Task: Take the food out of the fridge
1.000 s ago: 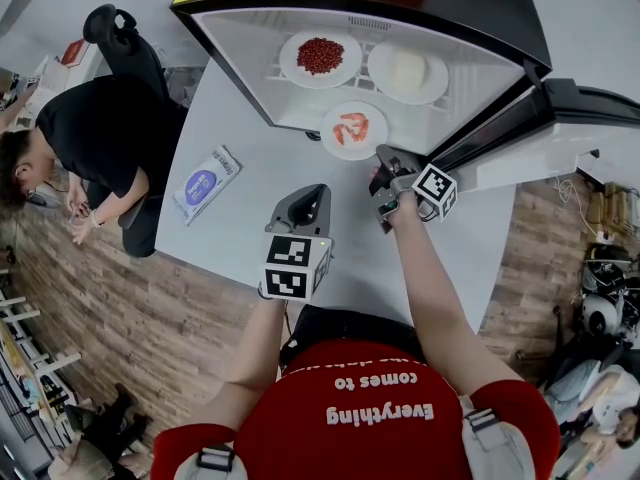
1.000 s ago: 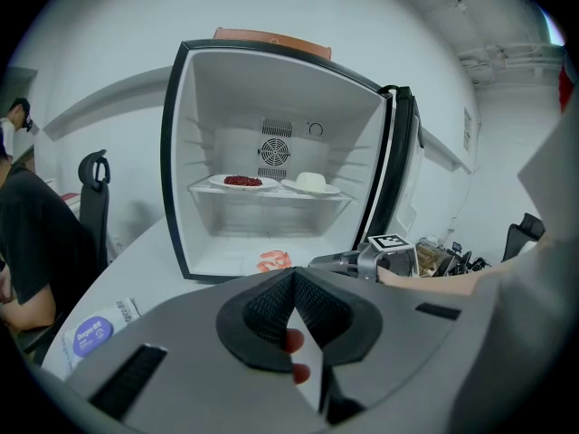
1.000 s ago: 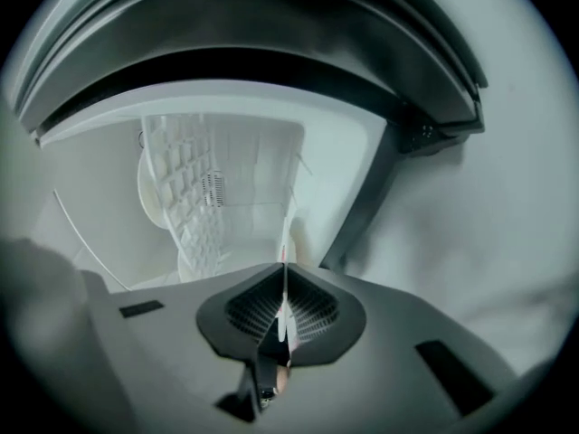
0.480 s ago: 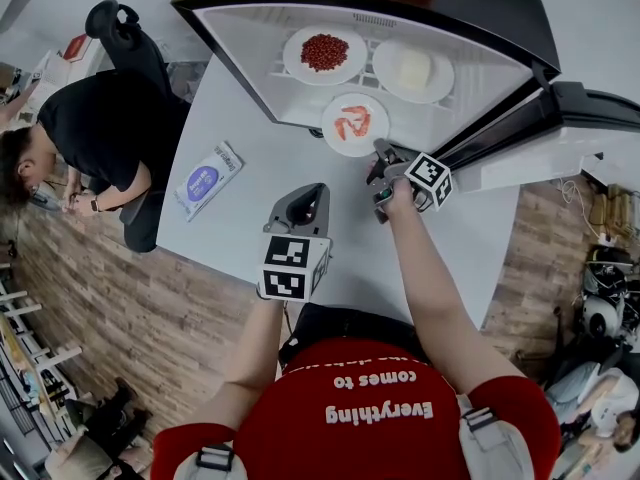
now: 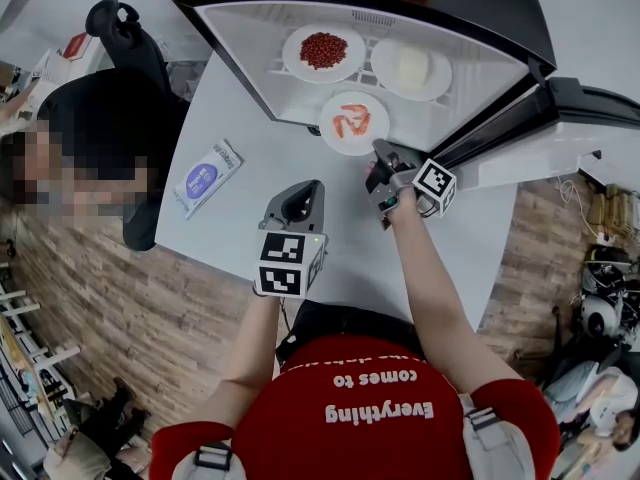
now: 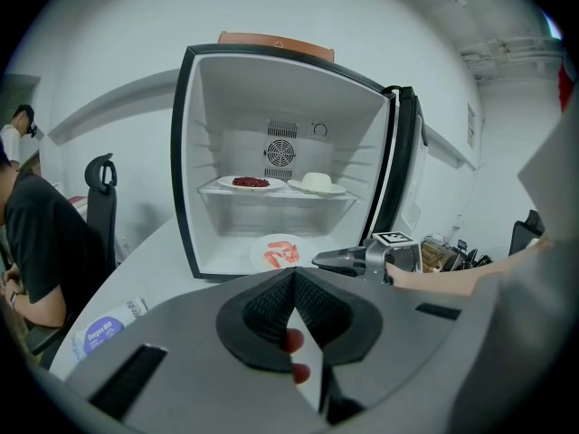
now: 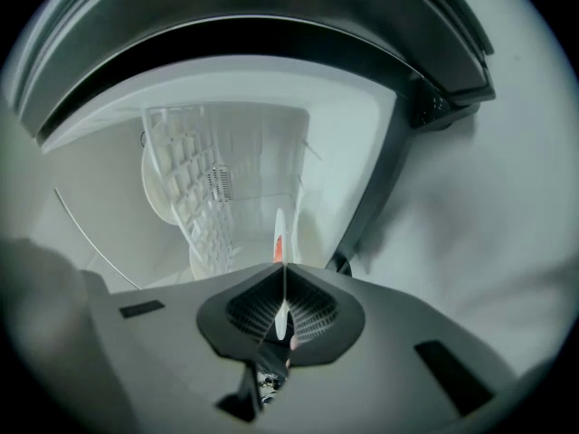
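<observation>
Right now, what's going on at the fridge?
A person works two handheld tools at an open fridge on a table. The right tool is closing on the rim of the shrimp plate on the fridge floor; the plate is not out yet. The left tool is shut, empty, and hangs over the table. A plate of red beans and a plate of white food sit on the shelf.

White shrimp plate (image 5: 353,122) on open fridge (image 5: 245,58) floor — bean plate (image 5: 323,52), white-food plate (image 5: 411,68) on the shelf (image 5: 367,46).
</observation>
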Demonstrator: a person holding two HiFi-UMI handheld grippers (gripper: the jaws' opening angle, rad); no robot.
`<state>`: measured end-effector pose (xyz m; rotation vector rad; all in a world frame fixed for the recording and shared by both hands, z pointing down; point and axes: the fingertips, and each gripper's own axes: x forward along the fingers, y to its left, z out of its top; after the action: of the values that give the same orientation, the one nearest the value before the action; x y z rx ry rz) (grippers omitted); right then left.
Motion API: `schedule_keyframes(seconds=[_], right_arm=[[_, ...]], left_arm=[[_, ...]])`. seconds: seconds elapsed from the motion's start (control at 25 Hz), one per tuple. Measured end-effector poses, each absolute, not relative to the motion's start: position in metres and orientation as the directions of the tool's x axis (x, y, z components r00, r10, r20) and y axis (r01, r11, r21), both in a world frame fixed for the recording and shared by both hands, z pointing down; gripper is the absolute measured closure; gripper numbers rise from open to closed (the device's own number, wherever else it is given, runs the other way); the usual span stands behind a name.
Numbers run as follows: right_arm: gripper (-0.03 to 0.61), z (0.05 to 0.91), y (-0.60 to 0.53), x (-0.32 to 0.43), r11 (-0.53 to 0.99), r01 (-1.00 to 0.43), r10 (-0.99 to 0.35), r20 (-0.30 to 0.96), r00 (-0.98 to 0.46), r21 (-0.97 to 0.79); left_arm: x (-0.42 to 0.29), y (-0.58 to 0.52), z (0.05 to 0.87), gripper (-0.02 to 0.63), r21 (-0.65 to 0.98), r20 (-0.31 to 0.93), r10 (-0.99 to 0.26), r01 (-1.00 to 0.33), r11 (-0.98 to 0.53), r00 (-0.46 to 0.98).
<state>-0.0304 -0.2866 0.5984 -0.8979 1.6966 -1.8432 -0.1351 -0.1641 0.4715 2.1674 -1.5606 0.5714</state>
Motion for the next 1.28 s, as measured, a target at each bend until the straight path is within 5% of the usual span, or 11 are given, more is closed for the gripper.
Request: schedule_keyframes(seconds=[1.28], right_arm=[[0.558,0.523,-0.117,0.046,-0.006,-0.061,-0.705,0.047,-0.708,-0.998]], left_arm=[[-0.041,-0.098,0.475,0.609,0.097,0.56,-0.67,-0.841,-0.532,0.488]])
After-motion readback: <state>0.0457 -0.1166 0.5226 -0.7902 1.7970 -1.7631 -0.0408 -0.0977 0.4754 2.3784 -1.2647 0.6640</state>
